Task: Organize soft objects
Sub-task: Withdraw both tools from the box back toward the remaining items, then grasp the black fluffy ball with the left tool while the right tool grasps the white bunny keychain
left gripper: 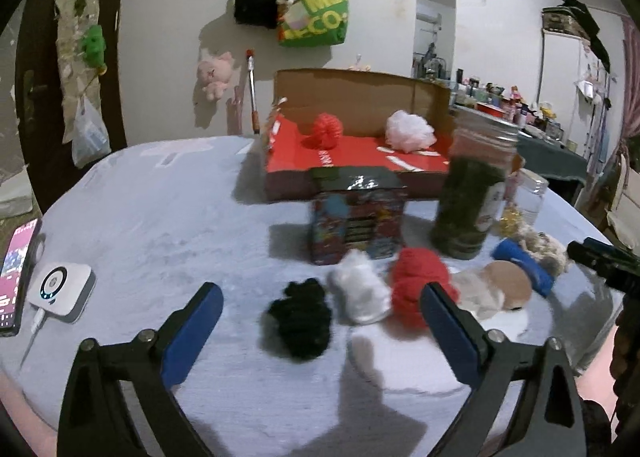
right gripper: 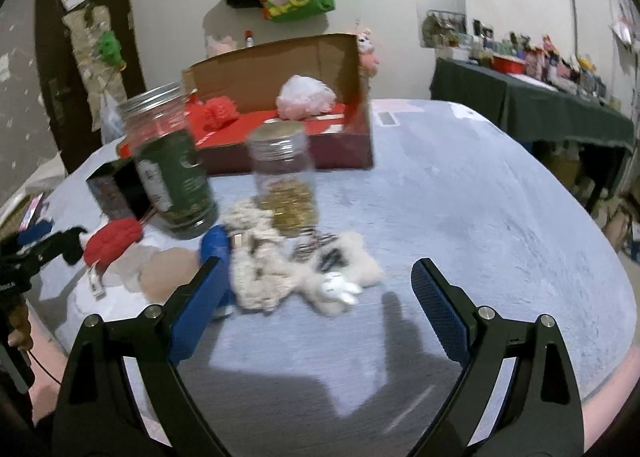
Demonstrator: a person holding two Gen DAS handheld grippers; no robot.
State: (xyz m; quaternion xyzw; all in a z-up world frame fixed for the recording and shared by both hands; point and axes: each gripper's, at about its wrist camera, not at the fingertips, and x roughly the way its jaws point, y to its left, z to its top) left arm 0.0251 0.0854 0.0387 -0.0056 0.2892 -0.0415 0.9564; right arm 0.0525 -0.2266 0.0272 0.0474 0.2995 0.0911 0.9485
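An open cardboard box (left gripper: 352, 97) with a red floor holds a red pom (left gripper: 326, 129) and a white pom (left gripper: 408, 131). Before it on the table lie a black yarn clump (left gripper: 298, 321), a white fluffy piece (left gripper: 360, 291), a red yarn ball (left gripper: 416, 281), a beige round plush (left gripper: 504, 285) and a blue piece (left gripper: 524, 265). My left gripper (left gripper: 320, 307) is open above the black clump. My right gripper (right gripper: 316, 281) is open over a cream plush heap (right gripper: 272, 273) and a small white plush (right gripper: 340, 289). The box (right gripper: 280, 69) shows behind.
A colourful tin (left gripper: 358, 217), a dark green jar (left gripper: 472, 193) and a clear jar with gold bits (right gripper: 286, 185) stand among the soft things. A white device (left gripper: 60, 291) and a phone (left gripper: 16, 277) lie at the left edge of the table. A cluttered side table (right gripper: 540, 97) stands at right.
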